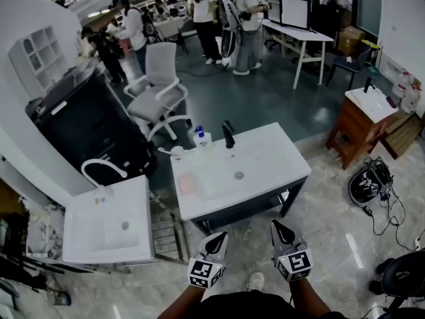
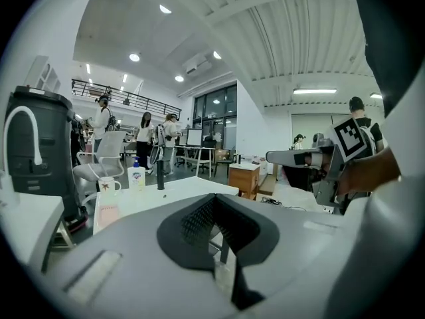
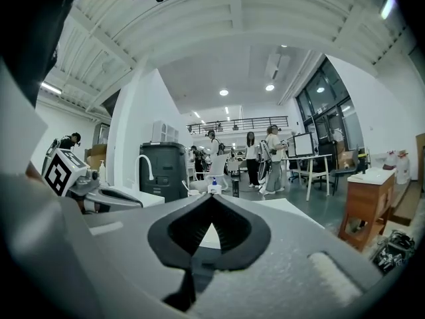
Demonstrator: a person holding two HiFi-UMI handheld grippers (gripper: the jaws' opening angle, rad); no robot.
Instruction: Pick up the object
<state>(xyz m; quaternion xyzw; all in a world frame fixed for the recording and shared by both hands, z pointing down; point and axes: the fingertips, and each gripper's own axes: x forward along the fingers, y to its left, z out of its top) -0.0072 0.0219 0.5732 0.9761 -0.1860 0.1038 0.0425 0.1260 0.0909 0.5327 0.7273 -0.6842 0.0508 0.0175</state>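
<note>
1. The left gripper [image 1: 218, 236] and the right gripper [image 1: 279, 226] are held low by the person's body, at the near side of the white rectangular surface [image 1: 265, 145]. They are well apart from everything on it.
2. Each gripper has its jaws pressed together, with nothing between them.
3. Three small things sit along the surface's left and far-left parts, and the pictures do not show which one the task means.
4. A flat pink rectangular pad [image 1: 188, 183] lies near the left edge, its long axis running from the near side to the far side.
5. A white mug [image 1: 176, 153] stands upright just beyond the pad, at the far-left corner.
6. A white plastic pump bottle [image 1: 201, 137] with a blue top stands upright to the right of the mug, its long axis vertical.
7. A slim black faucet [image 1: 228, 135] rises at the far edge beside the bottle, and a round metal drain [image 1: 238, 175] sits in the shallow basin.
8. The surface looks smooth and glossy, on a dark base.
</note>
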